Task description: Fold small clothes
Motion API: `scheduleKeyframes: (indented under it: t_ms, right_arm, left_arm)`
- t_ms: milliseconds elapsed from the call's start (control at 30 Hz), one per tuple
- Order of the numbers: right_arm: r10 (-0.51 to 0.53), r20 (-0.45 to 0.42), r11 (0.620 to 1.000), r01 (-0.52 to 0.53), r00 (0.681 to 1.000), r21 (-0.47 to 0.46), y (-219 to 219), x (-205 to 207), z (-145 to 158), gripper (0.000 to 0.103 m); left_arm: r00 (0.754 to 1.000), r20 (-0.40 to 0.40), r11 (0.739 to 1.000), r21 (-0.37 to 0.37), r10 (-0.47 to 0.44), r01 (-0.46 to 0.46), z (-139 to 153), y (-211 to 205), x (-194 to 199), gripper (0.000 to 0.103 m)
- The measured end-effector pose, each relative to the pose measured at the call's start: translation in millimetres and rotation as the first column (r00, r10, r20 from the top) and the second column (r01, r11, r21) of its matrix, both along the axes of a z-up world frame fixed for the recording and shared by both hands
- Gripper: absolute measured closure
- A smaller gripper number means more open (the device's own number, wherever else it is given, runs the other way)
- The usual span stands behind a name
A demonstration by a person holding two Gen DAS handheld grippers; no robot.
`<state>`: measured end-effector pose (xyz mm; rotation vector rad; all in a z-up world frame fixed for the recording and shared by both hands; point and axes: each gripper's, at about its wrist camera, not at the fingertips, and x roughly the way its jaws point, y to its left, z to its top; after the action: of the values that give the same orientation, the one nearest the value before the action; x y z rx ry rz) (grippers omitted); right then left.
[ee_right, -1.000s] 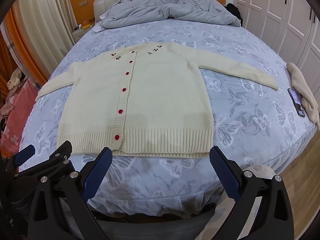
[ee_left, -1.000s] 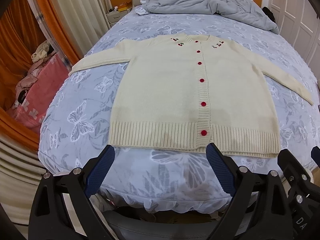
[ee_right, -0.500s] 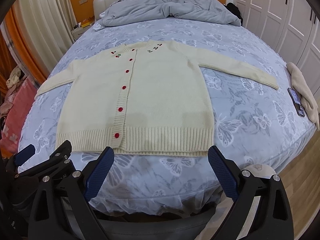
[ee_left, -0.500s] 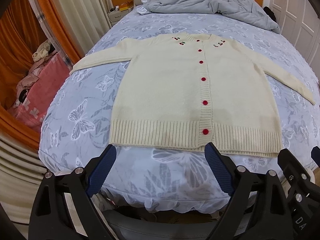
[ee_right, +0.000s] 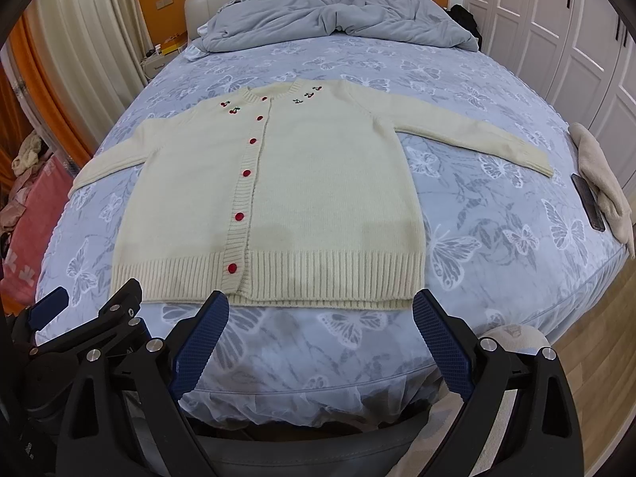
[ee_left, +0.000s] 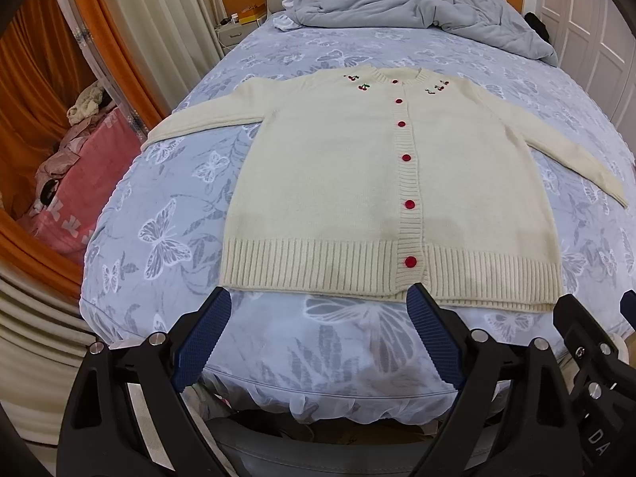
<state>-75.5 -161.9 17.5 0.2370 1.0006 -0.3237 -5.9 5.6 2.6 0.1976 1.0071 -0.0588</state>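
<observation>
A cream knit cardigan (ee_left: 338,183) with red buttons and cherry embroidery lies flat and face up on the bed (ee_left: 159,214), sleeves spread to both sides. It also shows in the right wrist view (ee_right: 326,190). My left gripper (ee_left: 318,298) is open and empty, its blue pads just short of the ribbed hem (ee_left: 318,266). My right gripper (ee_right: 320,302) is open and empty, also at the hem (ee_right: 326,274). Each gripper shows at the edge of the other's view.
A crumpled grey duvet (ee_right: 338,12) lies at the head of the bed. A beige cloth (ee_right: 600,183) and a dark phone (ee_right: 588,202) lie at the bed's right edge. Pink bedding (ee_left: 75,190) and orange curtains are to the left. White wardrobes stand at the right.
Both grippers have moved slightly forward toward the cardigan's hem. The cardigan has not moved.
</observation>
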Motion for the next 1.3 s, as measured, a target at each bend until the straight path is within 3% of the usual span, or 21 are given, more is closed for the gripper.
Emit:
scheduleKeyframes:
  t_ms: [1300]
  right_arm:
    - [0.000,-0.004,1.000,0.000,1.000,0.003,1.7,-1.2,0.0,0.014]
  left_arm:
    - [1.000,0.006,1.000,0.011,0.005,-0.005,3.4,5.5,-2.1,0.016]
